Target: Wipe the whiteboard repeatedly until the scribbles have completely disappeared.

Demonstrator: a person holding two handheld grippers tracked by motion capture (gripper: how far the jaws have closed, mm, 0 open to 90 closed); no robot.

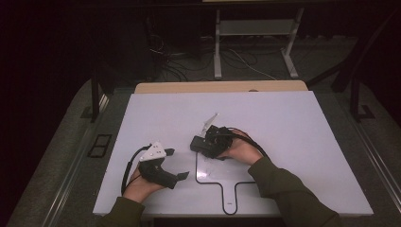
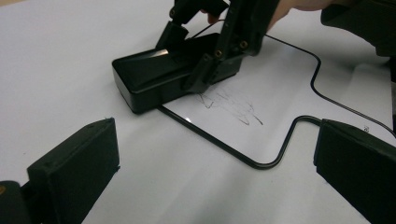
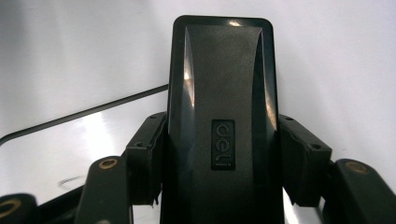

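A black eraser block point(image 1: 197, 144) rests on the top left corner of a small white board point(image 1: 222, 177) that has a black rim and a handle. My right gripper point(image 1: 209, 140) is shut on the eraser; in the right gripper view both pads point(image 3: 147, 154) press on the sides of the eraser point(image 3: 222, 84). Dark scribbles point(image 2: 231, 105) mark the board point(image 2: 280, 84) beside the eraser point(image 2: 154, 77). My left gripper point(image 1: 177, 164) lies on the table left of the board, open, with nothing between its jaws point(image 2: 215, 163).
The white table top point(image 1: 283, 123) stretches far to the right and behind the board. A wooden edge point(image 1: 222, 86) runs along its far side. Beyond it stand a metal frame point(image 1: 255, 28) and loose cables point(image 1: 179, 61) on the dark floor.
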